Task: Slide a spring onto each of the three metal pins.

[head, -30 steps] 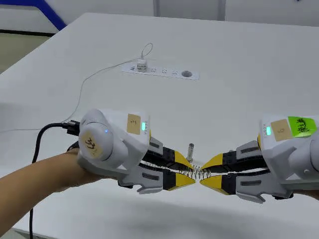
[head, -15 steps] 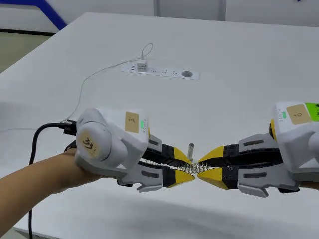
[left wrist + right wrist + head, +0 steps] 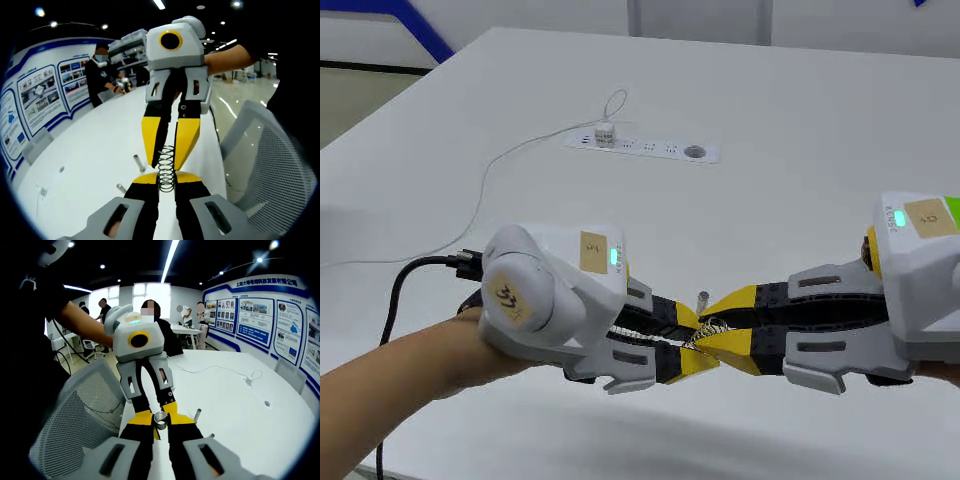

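Observation:
A small steel spring lies crosswise between my two grippers, just above the white table. My left gripper is shut on one end of it. My right gripper faces it tip to tip, its yellow fingers closed along the sides of the spring. The left gripper view has the spring rising from my left gripper into the right one's jaws. The right gripper view has the spring end-on in my right gripper. A metal pin stands upright just behind the tips. Two pins stand on the table.
A white power strip with a plugged charger and a thin cable lies further back on the table. A black cable runs from my left gripper. A mesh chair stands by the table's edge. People stand in the room behind.
My right gripper has moved left toward the left one, so the yellow tips now overlap. The stretch of spring showing between them has grown shorter.

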Motion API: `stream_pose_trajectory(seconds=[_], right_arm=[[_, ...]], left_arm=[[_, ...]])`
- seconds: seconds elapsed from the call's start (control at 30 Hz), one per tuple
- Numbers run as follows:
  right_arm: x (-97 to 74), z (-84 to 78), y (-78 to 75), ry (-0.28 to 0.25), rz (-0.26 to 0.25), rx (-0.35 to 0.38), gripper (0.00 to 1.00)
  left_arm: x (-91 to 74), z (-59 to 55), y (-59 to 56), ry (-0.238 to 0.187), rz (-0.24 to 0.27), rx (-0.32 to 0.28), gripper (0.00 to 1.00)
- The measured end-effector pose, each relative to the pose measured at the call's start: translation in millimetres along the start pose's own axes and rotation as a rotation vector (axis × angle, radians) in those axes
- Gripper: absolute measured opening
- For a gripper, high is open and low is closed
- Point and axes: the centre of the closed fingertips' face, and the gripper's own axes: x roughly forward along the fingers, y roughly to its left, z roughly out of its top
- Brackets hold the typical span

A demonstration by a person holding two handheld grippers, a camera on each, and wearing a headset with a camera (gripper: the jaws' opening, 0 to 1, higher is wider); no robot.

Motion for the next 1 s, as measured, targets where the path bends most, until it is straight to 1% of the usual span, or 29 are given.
stream_pose_trajectory(seconds=[0.13,0.23,0.3,0.37,0.43,0.47,0.6,0.67,0.7,0.77,0.83,1.0], right_arm=[[0.3,1.6,0.0,-0.007,-0.003,0.021,0.10],[1.1,1.3,-1.6,-0.003,-0.015,0.025,0.10],[1.4,1.1,-3.7,0.001,-0.024,0.027,0.10],[0.7,4.2,-4.8,-0.008,-0.026,0.031,0.10],[-0.3,8.6,-6.4,-0.016,-0.034,0.026,0.10],[-0.6,9.9,-7.2,-0.016,-0.037,0.022,0.10],[-2.6,12.7,-12.0,-0.007,-0.053,0.005,0.10],[-4.9,12.4,-15.9,-0.005,-0.065,0.004,0.10],[-6.2,11.6,-18.3,0.000,-0.071,0.007,0.10],[-9.9,9.3,-24.9,0.008,-0.092,0.008,0.10],[-14.1,7.0,-31.4,0.015,-0.109,0.018,0.10],[-24.9,-1.8,-48.6,0.042,-0.162,0.026,0.10]], left_arm=[[-1.1,0.8,-0.4,-0.008,0.005,-0.003,0.10],[-1.1,0.0,1.9,-0.014,0.004,-0.030,0.11],[-0.9,0.1,3.2,-0.013,0.011,-0.023,0.11],[-0.5,1.2,3.6,-0.017,0.011,-0.028,0.13],[-0.2,0.7,3.9,-0.016,0.012,-0.037,0.17],[-0.1,-0.2,4.1,-0.013,0.014,-0.042,0.20],[-1.5,-4.2,7.5,-0.009,0.037,-0.060,0.30],[-3.5,-6.1,10.6,-0.007,0.060,-0.063,0.34],[-4.5,-6.8,11.7,-0.006,0.068,-0.074,0.37],[-7.5,-7.8,12.8,-0.017,0.074,-0.134,0.45],[-11.3,-9.3,16.5,-0.021,0.092,-0.140,0.51],[-21.3,-15.9,21.3,-0.016,0.119,-0.161,0.59]])
